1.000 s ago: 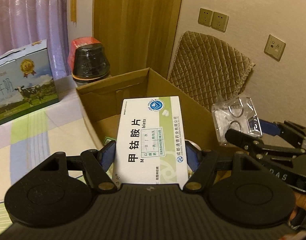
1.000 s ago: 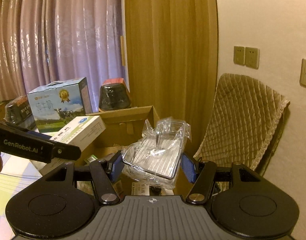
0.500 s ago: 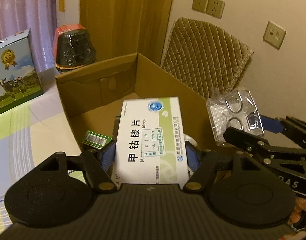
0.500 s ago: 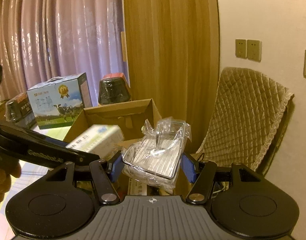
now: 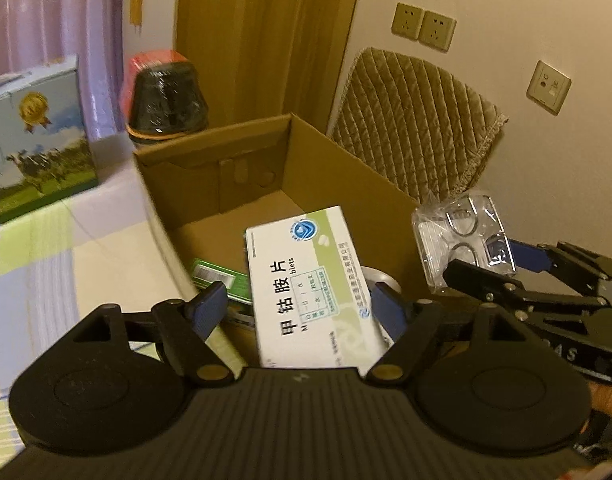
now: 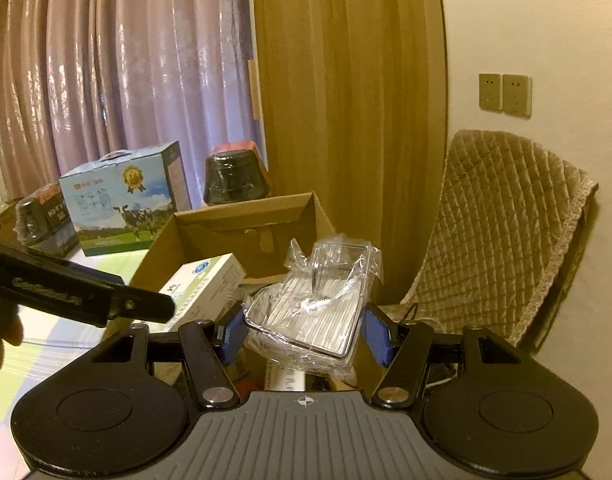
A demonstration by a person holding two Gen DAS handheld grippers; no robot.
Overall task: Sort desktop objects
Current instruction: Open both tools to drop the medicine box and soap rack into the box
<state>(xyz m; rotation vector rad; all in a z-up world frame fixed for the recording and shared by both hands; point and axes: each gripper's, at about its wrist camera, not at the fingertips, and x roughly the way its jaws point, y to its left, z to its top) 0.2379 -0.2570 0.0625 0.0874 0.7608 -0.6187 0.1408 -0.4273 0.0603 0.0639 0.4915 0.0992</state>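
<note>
A white and green medicine box (image 5: pixel 310 288) lies tilted between the fingers of my left gripper (image 5: pixel 300 310), over the open cardboard carton (image 5: pixel 210 148). The left jaws stand open, with a clear gap between the left finger and the box. My right gripper (image 6: pixel 304 336) is shut on a clear plastic-wrapped package (image 6: pixel 314 312), held above the carton's (image 6: pixel 242 212) near right corner. In the left wrist view the right gripper (image 5: pixel 502 268) and its package (image 5: pixel 462 240) show at the right. The right wrist view shows the left gripper (image 6: pixel 146 308) beside the medicine box (image 6: pixel 206 284).
Inside the carton lie a small green box (image 5: pixel 214 276) and a pale round object (image 5: pixel 380 276). Behind it stand a black jar with a red lid (image 5: pixel 166 104) and a milk gift box (image 5: pixel 34 140). A quilted chair back (image 5: pixel 418 136) stands to the right against the wall.
My left gripper's jaws have spread apart and the medicine box has tilted and slid lower toward the carton. The right gripper still holds its package in the same place.
</note>
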